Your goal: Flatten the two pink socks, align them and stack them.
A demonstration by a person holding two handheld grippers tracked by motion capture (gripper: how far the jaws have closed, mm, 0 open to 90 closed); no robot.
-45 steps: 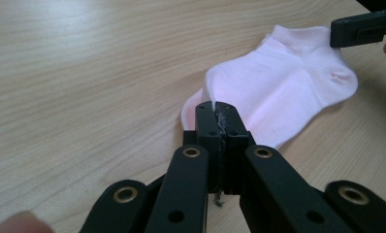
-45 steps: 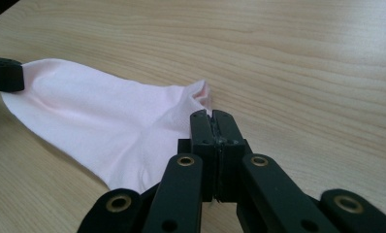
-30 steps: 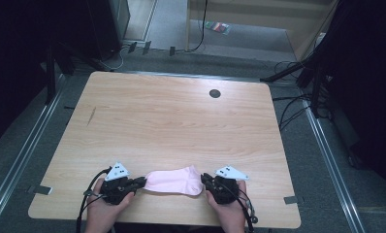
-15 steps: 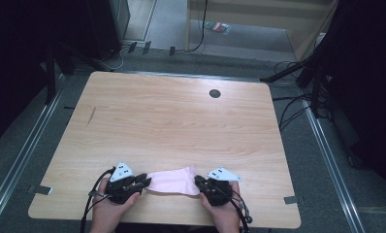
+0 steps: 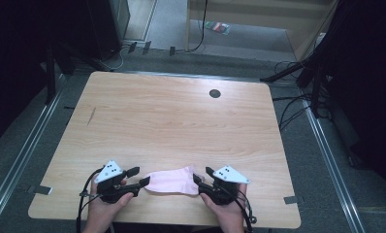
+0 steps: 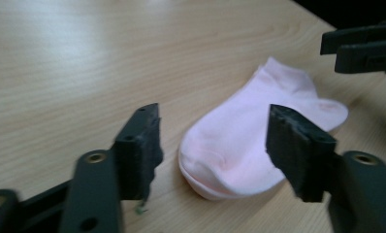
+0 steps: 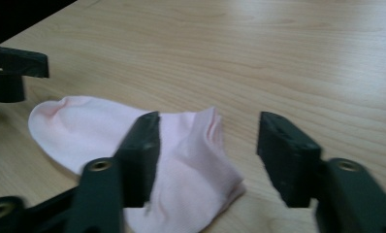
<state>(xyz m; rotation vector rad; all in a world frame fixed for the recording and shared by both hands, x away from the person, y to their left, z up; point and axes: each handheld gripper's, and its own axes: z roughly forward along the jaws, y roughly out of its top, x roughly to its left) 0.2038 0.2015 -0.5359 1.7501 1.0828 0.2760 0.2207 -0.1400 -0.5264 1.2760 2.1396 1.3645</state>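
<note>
A pale pink ankle sock lies flat near the front edge of the wooden table, toe to the left and cuff to the right. My left gripper stands open at its toe end. In the left gripper view the sock lies just beyond the spread jaws of the left gripper. My right gripper stands open at the cuff end. In the right gripper view the sock lies partly under that gripper's left jaw, with the right gripper low over the bunched cuff.
A dark round hole sits at the table's far right, and a short dark mark at its left. Black stands and cables crowd the floor to the right. The table's front edge runs just behind both hands.
Both grippers drew in toward the sock half a second ago and have since backed apart slightly. The sock is a little shorter and more bunched at its right end.
</note>
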